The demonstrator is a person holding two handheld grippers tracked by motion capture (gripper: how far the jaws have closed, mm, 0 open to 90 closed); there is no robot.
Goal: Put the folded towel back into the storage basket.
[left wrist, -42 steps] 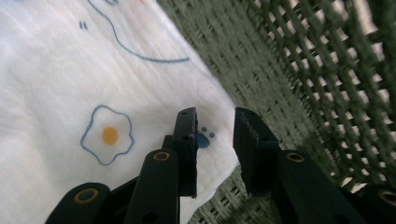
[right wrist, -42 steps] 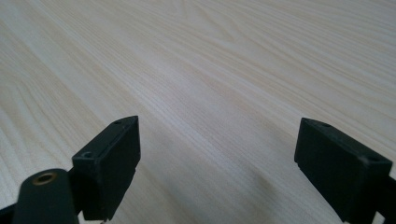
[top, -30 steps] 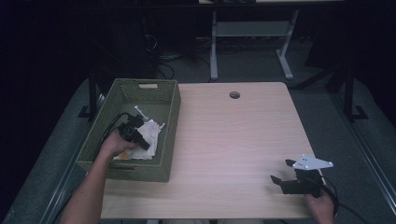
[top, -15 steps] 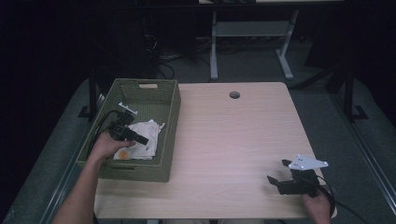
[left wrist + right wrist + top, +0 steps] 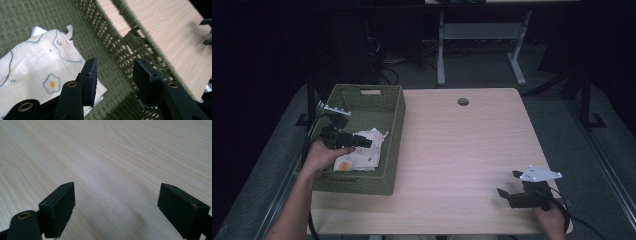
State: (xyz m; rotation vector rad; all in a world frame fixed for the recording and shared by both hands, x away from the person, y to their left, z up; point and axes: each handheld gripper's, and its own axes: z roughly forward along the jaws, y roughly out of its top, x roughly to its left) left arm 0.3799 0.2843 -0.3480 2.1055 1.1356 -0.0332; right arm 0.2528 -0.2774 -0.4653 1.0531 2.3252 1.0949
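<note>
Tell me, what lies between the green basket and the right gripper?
Only bare table lies between the basket and the right gripper, seen in the high view.

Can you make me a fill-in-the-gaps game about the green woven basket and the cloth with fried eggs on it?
1. The white cloth printed with fried eggs lies inside the green woven ____.
2. The left gripper has its jaws ____, with nothing between them.
3. The right gripper rests over the pale ____ table.
4. The round hole sits near the table's ____ edge.

Missing words: basket; open; wooden; far
</note>
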